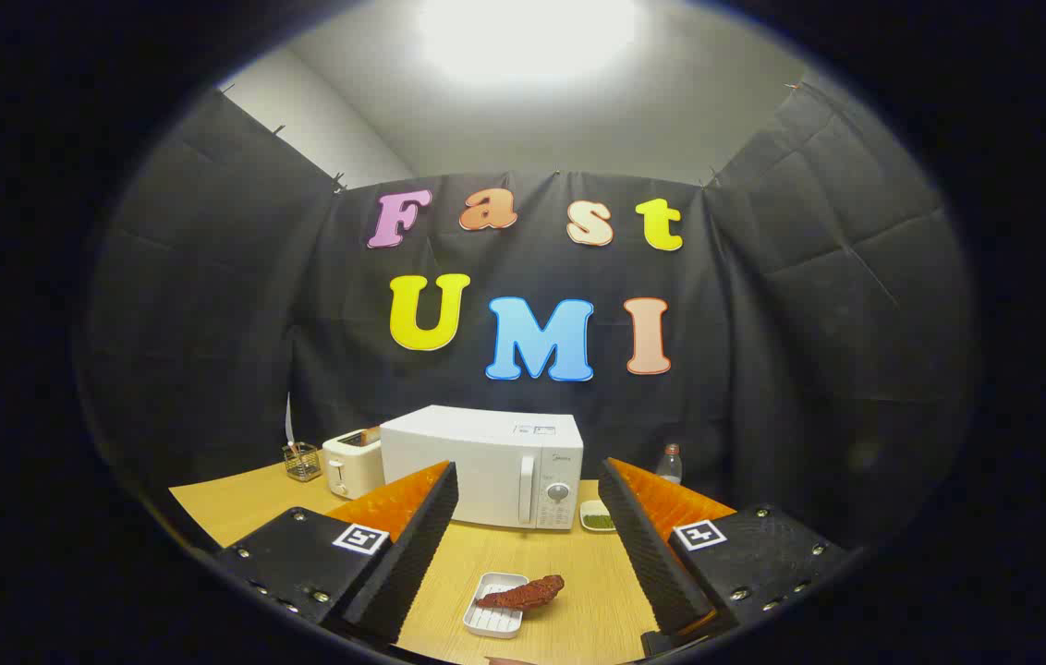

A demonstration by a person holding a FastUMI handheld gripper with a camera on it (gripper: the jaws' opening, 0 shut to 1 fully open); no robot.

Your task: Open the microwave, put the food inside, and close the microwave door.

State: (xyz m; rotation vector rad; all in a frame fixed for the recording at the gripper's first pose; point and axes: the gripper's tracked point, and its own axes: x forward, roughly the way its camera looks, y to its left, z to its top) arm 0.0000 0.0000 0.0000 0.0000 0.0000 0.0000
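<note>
While the gripper (528, 526) hangs with fingers spread apart and holding nothing, the food (523, 592) lies on a small white tray (489, 617) between them — the closed microwave (484, 465) stands beyond.

One microwave (482, 465) stands on the one bench (237, 503), its door shut. One toaster (352, 464) is beside it, and one small wire basket (302, 461). One bottle (669, 464) and one little dish (597, 515) (something green in it) sit on the other side. One white tray (492, 614) carries one piece of food (523, 593). One tool (528, 536), two fingers, spread apart.
</note>
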